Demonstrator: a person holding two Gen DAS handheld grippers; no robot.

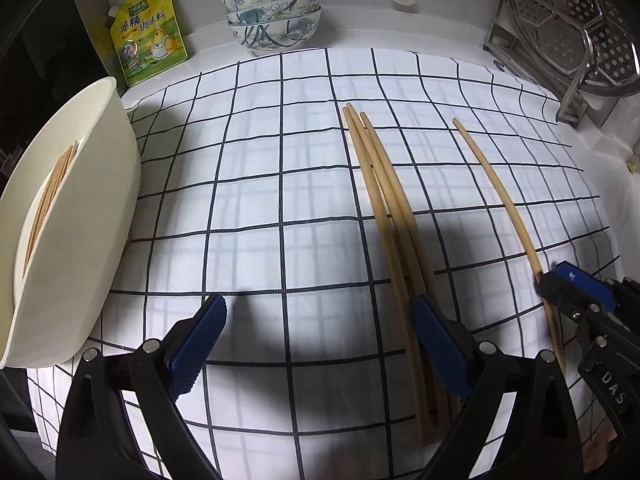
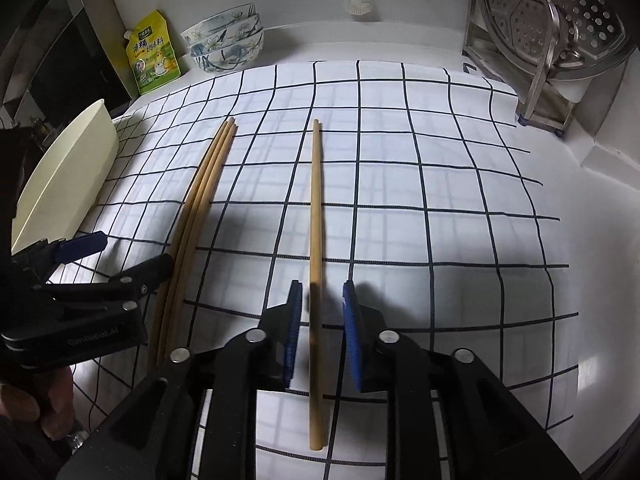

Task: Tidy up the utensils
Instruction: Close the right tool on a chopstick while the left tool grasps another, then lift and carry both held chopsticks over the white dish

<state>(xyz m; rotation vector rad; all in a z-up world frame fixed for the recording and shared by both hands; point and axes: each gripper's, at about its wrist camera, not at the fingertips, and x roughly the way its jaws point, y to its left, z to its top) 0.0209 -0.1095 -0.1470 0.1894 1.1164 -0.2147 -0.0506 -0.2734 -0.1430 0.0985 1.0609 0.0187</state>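
Several chopsticks already lie in my cream tray (image 1: 80, 216); four remain: three (image 1: 384, 184) by my spread left tongs (image 1: 320, 344), one (image 2: 316, 216) loose between my slightly parted right tongs (image 2: 321, 320)

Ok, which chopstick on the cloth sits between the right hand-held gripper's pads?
The lone chopstick, lying apart from the bundle of three chopsticks on its left. The right hand-held gripper straddles it without pressing.
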